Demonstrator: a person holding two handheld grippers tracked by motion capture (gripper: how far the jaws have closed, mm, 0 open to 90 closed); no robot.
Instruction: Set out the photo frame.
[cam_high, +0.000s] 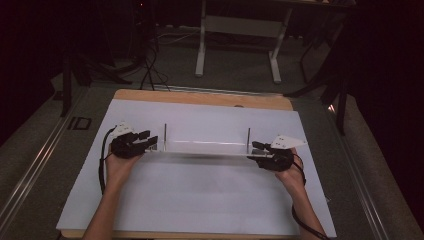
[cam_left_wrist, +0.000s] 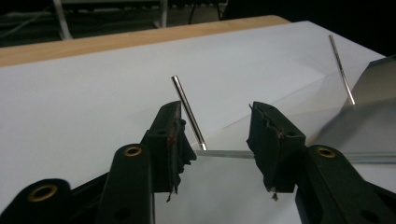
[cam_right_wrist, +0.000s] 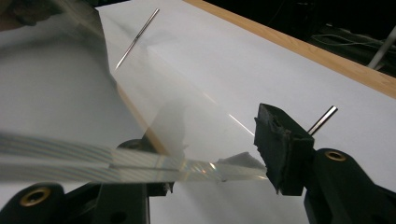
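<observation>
The left gripper (cam_high: 150, 139) has its jaws apart at the left end of a clear plate (cam_high: 205, 148); in the left gripper view the plate's edge (cam_left_wrist: 224, 154) runs across the gap between the pads (cam_left_wrist: 175, 140) and neither pad presses on it. The right gripper (cam_high: 256, 151) is clamped on the plate's right end: in the right gripper view the clear edge (cam_right_wrist: 140, 168) crosses from one jaw to the other and meets the right pad (cam_right_wrist: 275, 149). The plate lies near the middle of the table, lengthwise between the two hands. Two thin metal pins stand up from it, a left pin (cam_high: 165, 135) just beside the left gripper and a right pin (cam_high: 248, 137) just beside the right one. Under it lies a white sheet (cam_high: 200, 200) that covers most of a wooden tabletop (cam_high: 200, 97), whose bare strip shows along the far edge. Beyond the table the room is dark, with a grey floor (cam_high: 235, 80), the white legs of another table (cam_high: 200, 50), and black cables (cam_high: 150, 65) on the floor to the far left.
</observation>
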